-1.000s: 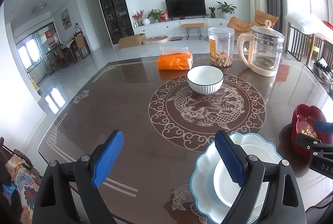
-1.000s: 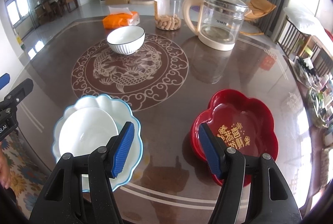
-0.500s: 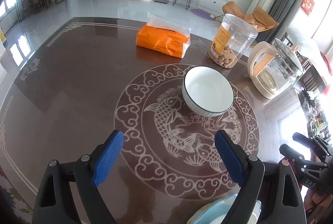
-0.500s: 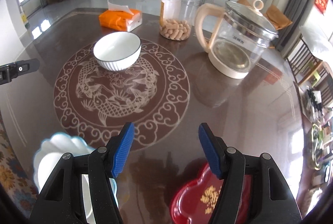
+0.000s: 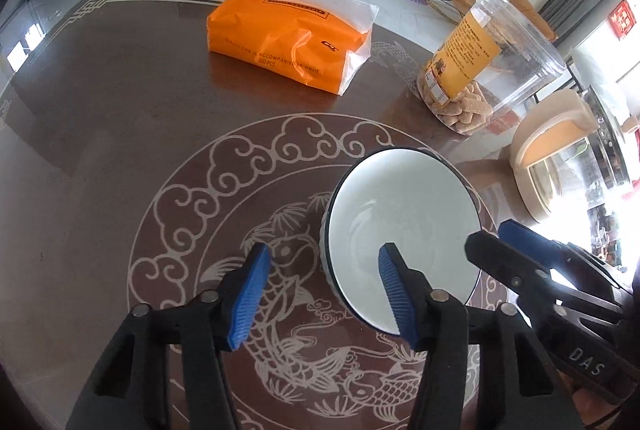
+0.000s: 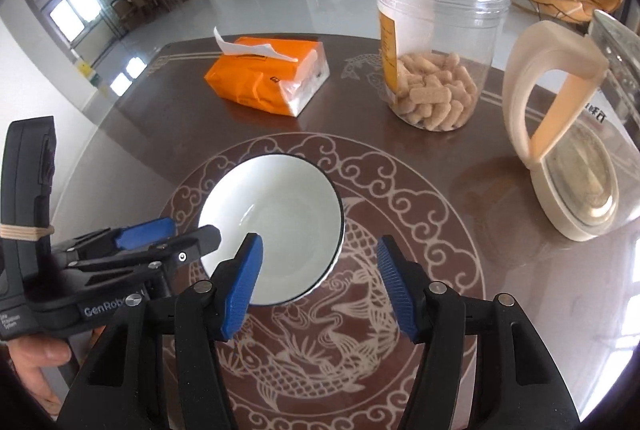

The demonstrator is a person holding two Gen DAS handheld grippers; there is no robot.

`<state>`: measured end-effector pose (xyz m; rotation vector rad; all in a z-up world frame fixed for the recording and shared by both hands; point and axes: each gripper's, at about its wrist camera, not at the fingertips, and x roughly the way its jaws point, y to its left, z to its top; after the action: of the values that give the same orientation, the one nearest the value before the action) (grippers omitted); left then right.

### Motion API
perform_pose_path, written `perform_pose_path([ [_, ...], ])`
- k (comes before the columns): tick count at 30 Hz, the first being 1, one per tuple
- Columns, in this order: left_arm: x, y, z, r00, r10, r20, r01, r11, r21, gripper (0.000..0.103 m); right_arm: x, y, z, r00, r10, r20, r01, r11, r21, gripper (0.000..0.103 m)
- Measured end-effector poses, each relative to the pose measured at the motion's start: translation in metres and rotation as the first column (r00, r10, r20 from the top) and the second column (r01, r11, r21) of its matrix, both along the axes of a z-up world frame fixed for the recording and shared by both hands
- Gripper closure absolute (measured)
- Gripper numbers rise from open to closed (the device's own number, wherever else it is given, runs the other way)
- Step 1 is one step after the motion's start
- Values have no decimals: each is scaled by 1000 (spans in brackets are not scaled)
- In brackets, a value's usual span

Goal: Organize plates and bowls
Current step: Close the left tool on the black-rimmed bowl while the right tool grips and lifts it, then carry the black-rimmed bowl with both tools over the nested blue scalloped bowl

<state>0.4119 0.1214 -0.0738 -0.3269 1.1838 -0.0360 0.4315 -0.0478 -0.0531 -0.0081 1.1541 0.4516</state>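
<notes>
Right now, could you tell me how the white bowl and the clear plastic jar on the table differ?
The white bowl is low, wide and opaque; the clear plastic jar is tall, narrow and see-through. The bowl is empty, while the jar holds tan biscuits at its bottom. The bowl sits on the table's round dragon-pattern motif, the jar beyond its edge. The bowl is plain with a dark rim; the jar carries a yellow label. Both stand upright on the table.

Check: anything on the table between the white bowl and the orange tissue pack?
Nothing. In the right wrist view only bare dark tabletop with its inlaid cloud ring runs between the white bowl and the orange tissue pack.
</notes>
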Motion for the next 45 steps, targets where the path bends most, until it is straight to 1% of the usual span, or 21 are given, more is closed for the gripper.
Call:
perform_pose_path([
  [1,3,-1,-3,1000,-3,-8,3,1000,-1,59,6,1,-7,1000,-6,-21,6,1000,3,47],
  [2,5,-2,-6,1000,-7,-18,7,1000,0,63,10,1,-14,999,-11,-45,12,1000,10,47],
  [3,8,-3,-10,1000,-12,-28,12,1000,0,68,13,-1,-20,998,-17,-67,18,1000,15,47],
  [5,10,-4,-17,999,-25,-49,26,1000,7,75,17,-1,-30,995,-24,-100,26,999,26,48],
  [6,11,-5,-20,998,-34,-57,34,999,7,80,17,-1,-34,993,-23,-118,27,999,35,50],
  [7,11,-4,-22,998,-36,-53,36,999,-9,82,17,-2,-37,991,-22,-133,28,999,44,58],
  [8,10,-4,-22,998,-36,-50,35,999,-25,84,16,-2,-41,989,-21,-145,28,998,50,71],
  [9,10,-4,-22,998,-36,-53,35,999,-29,87,15,-3,-43,988,-22,-156,31,998,57,80],
  [10,10,-6,-21,998,-35,-52,34,999,-16,88,14,-5,-42,988,-29,-154,40,997,71,81],
  [15,-6,-16,-8,997,-62,-36,63,998,17,88,7,-15,-34,984,-70,-166,85,993,87,87],
  [20,-39,-18,27,996,-88,2,88,996,9,88,-15,-25,-1,987,-43,-152,62,991,121,87],
  [23,-70,-27,56,993,-110,45,109,993,36,88,-43,-30,23,990,-17,-137,33,993,115,88],
  [26,-105,-38,84,987,-123,105,117,991,63,88,-76,-40,45,992,-4,-130,21,991,131,88],
  [31,-158,-54,117,971,-139,193,117,986,122,88,-126,-48,66,992,18,-122,-1,991,135,88],
  [34,-187,-63,128,961,-142,237,107,982,155,88,-155,-51,74,993,28,-115,-13,991,131,88],
  [37,-209,-65,135,954,-140,264,97,981,168,88,-178,-54,78,993,32,-114,-16,990,137,88],
  [40,-230,-70,138,953,-139,271,95,981,169,88,-196,-59,79,993,34,-117,-17,989,148,88],
  [45,-252,-76,136,952,-143,270,99,980,170,88,-220,-67,80,992,31,-120,-13,989,150,88],
])
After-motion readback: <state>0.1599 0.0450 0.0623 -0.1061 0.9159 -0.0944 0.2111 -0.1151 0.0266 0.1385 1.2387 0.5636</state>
